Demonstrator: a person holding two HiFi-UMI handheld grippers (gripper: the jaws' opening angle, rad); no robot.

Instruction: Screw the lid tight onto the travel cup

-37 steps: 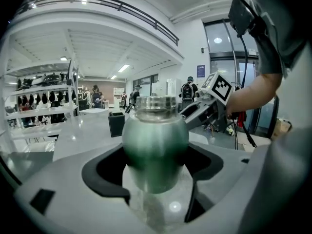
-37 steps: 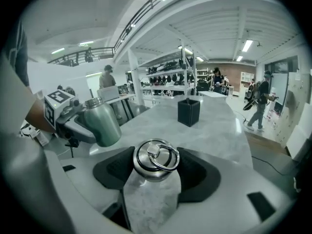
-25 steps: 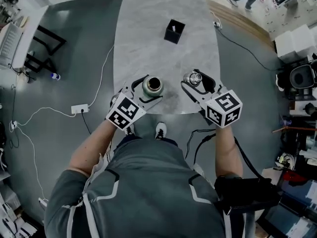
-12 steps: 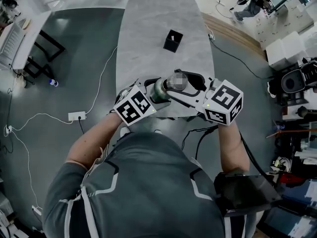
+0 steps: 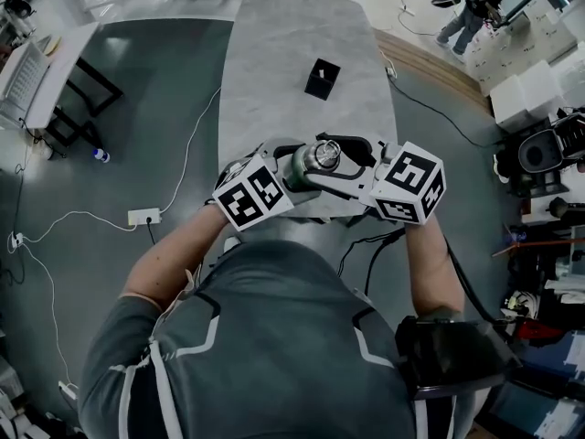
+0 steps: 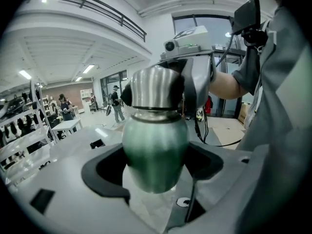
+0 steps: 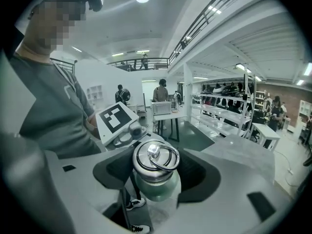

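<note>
The travel cup has a green body and is held above the near end of the table, tilted. My left gripper is shut on that body, a dark pad against each side. The steel lid with its ring handle sits on the cup's mouth. My right gripper comes in from the right and is shut on the lid. In the left gripper view the lid shows above the green body, with the right gripper's fingers around it. How far the threads are engaged is hidden.
A small black box stands further up the grey marble table. The table's near edge lies just below the grippers. A power strip and cables lie on the floor at the left. Equipment crowds the right side.
A second ago the cup stood open on the table in the left gripper, the lid apart at the right. Both grippers rose and came together; the lid now sits on the cup.
</note>
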